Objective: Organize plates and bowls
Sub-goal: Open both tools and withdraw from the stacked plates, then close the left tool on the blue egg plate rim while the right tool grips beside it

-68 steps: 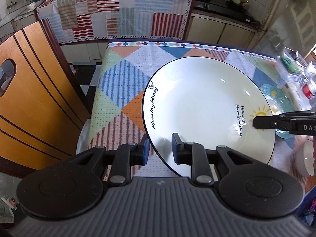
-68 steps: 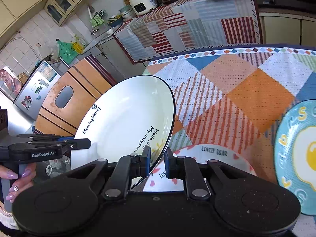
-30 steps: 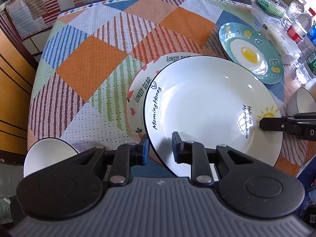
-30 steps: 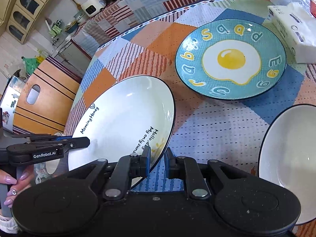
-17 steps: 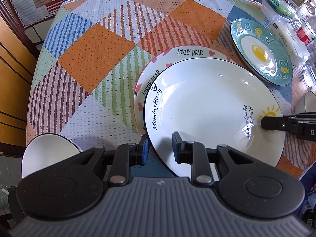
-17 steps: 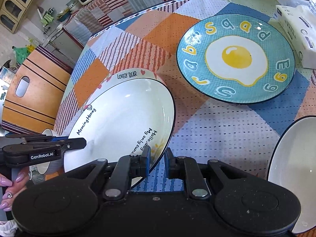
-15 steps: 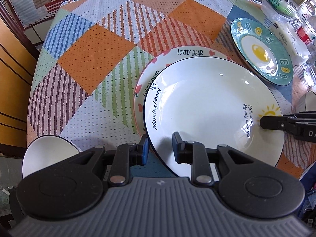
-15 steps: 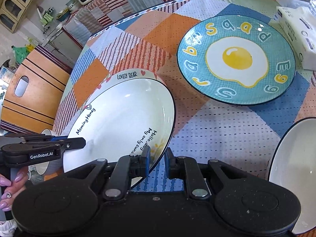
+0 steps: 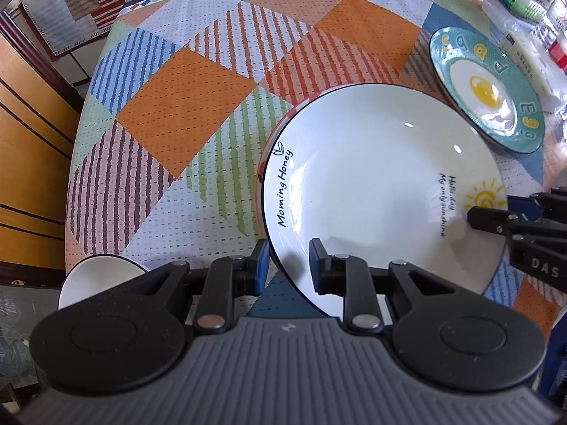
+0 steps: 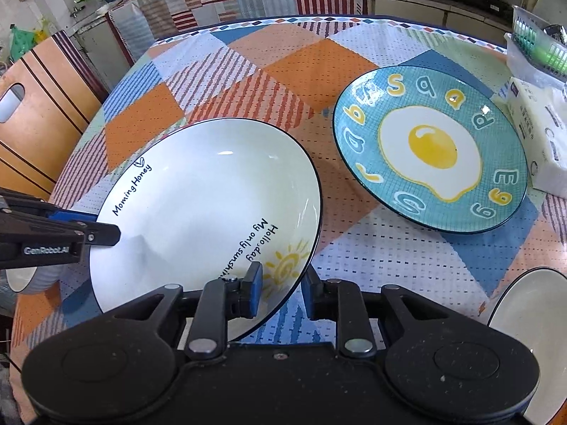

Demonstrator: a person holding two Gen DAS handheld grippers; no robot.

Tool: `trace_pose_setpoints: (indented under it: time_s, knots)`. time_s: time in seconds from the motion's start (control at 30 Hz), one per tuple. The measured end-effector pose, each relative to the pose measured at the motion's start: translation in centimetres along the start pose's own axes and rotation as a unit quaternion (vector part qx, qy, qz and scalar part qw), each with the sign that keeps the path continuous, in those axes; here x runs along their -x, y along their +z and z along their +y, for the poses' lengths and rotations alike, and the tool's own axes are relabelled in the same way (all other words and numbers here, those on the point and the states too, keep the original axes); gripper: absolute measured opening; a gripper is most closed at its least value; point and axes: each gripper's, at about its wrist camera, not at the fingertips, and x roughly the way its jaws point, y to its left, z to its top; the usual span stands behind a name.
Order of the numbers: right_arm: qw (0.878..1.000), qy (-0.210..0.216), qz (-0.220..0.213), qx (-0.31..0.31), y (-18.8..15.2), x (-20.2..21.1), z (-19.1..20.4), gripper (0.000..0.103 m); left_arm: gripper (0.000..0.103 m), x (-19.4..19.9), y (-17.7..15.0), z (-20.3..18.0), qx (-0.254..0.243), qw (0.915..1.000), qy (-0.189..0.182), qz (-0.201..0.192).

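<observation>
A large white plate (image 9: 372, 184) with a dark rim and "Morning Honey" lettering sits on top of a pink-rimmed plate (image 9: 264, 157), which shows only as a thin edge on its left. The white plate also shows in the right wrist view (image 10: 198, 219). My left gripper (image 9: 288, 260) straddles the plate's near rim with a visible gap at both fingers. My right gripper (image 10: 281, 285) straddles the opposite rim by the sun drawing, jaws also apart from the rim. A blue fried-egg plate (image 10: 432, 148) lies to the right, also seen in the left wrist view (image 9: 485, 88).
A white bowl (image 9: 99, 279) sits at the table's near left edge. Another white bowl (image 10: 531, 336) sits at the near right. A tissue pack (image 10: 538, 134) and a clear basket (image 10: 535, 49) stand at the far right. A wooden chair (image 9: 28, 134) is left of the table.
The white plate came down onto the pink-rimmed plate and now covers it almost fully. Both grippers' jaws have widened off the rim.
</observation>
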Motion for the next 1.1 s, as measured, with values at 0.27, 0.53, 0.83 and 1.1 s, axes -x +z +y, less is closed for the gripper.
trace_pose_setpoints:
  time_s: [0.27, 0.53, 0.83, 1.1]
  knots:
    - [0.999, -0.022, -0.030, 0.019, 0.8, 3.7, 1.1, 0.028, 0.023, 4.3, -0.1, -0.4, -0.017, 0.9991, -0.016, -0.034]
    - [0.998, -0.036, -0.051, 0.031, 0.5, 8.7, 1.4, 0.039, 0.024, 9.5, -0.4, -1.2, -0.043, 0.9962, -0.038, -0.066]
    - [0.998, -0.039, -0.057, 0.010, -0.2, 12.4, -0.2, 0.061, 0.036, 13.4, -0.3, -3.9, -0.080, 0.9912, -0.055, -0.090]
    - [0.994, -0.079, -0.076, 0.012, -0.1, 15.1, -2.5, 0.072, 0.052, 14.0, 2.2, -7.4, -0.112, 0.9869, -0.055, -0.102]
